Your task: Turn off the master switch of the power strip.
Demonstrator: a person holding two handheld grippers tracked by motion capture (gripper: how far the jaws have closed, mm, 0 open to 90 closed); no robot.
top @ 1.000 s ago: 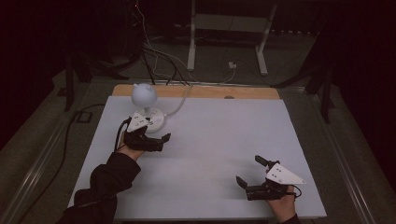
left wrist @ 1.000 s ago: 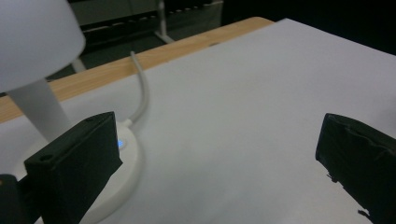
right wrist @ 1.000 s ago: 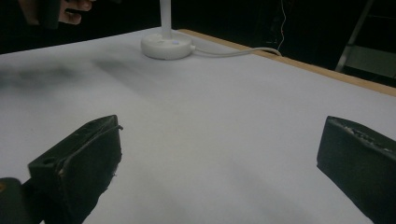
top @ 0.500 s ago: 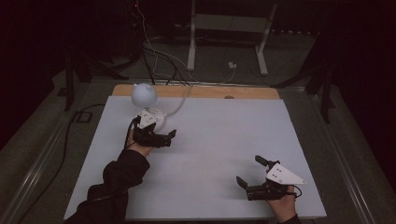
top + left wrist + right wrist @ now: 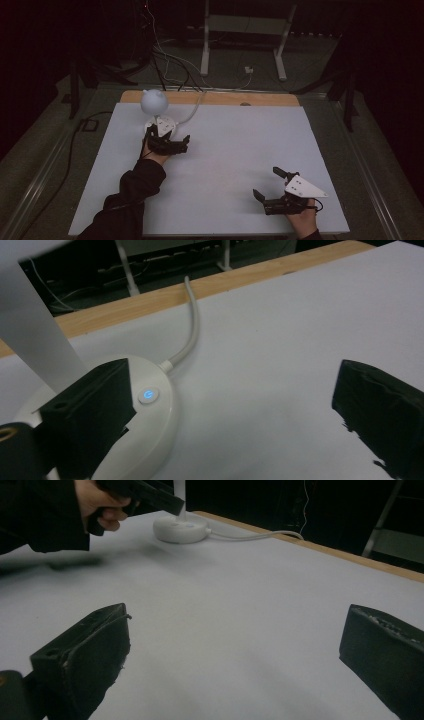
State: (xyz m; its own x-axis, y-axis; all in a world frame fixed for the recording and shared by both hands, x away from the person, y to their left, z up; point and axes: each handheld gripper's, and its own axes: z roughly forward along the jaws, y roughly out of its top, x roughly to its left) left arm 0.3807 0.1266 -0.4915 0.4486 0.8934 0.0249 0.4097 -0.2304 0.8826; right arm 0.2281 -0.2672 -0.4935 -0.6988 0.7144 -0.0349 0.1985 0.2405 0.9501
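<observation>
I've got the left gripper [image 5: 176,145] down at the small white desk lamp with a round globe head and a flat oval plastic base [image 5: 150,415], which stands near the far left corner of the white table top [image 5: 240,150], its grey cable [image 5: 192,325] running off over the wooden back edge. In the left gripper view one jaw hangs over the base just beside the little round power button glowing blue [image 5: 148,395]; the jaws stand wide, having just closed a touch, with nothing clamped between them. I judge the reach done and the button press still ahead, though I cannot tell whether the jaw touches the base. My right gripper [image 5: 272,187] rests near the front right of the table, wide open and empty.
</observation>
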